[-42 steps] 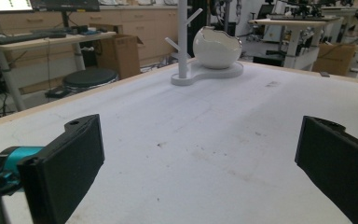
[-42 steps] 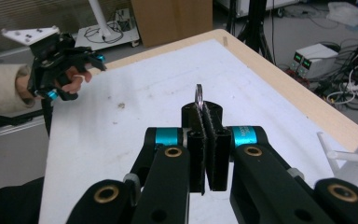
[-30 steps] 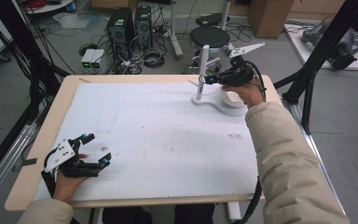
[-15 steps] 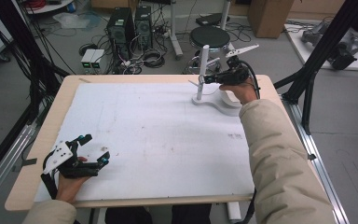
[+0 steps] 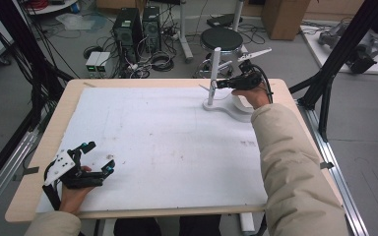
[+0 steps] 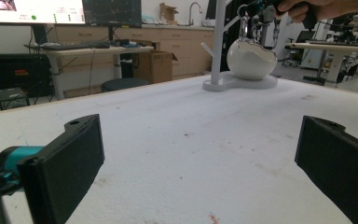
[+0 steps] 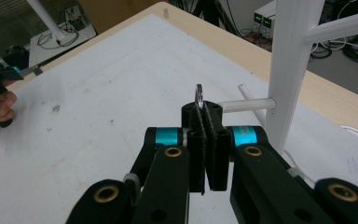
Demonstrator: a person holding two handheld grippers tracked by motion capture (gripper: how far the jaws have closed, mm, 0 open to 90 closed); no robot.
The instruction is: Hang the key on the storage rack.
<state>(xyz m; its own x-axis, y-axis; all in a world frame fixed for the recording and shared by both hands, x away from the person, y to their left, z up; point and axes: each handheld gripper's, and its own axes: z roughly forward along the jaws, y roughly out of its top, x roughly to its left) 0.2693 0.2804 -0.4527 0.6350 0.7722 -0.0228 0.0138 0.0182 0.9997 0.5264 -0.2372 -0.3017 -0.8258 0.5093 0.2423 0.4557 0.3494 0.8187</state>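
So the thin silvery metal ring (image 7: 198, 97) is pinched edge-on between the pads of your right tongs (image 7: 207, 122), which are clenched tight on it, only the top arc poking out above the black tips. It's sitting just beside the short lower peg of the white plastic peg stand (image 7: 286, 70), with the peg's end roughly level with the ring at about 3 o'clock from it in the right gripper view; can't tell if they touch.

From the left gripper view you can see the ring (image 6: 244, 21) with something small and dangly under your hand, hanging over a white rounded bowl-like piece (image 6: 251, 59) that sits on the stand's flat base.

In the high view, the stand (image 5: 214, 73) is at roughly 1 o'clock on the white-covered worktop (image 5: 167, 142), and your right tongs (image 5: 220, 84) are right at its post.

Your left tongs (image 5: 98, 157) are way off at 7 o'clock, resting on the worktop, released, jaws wide with nothing between them.
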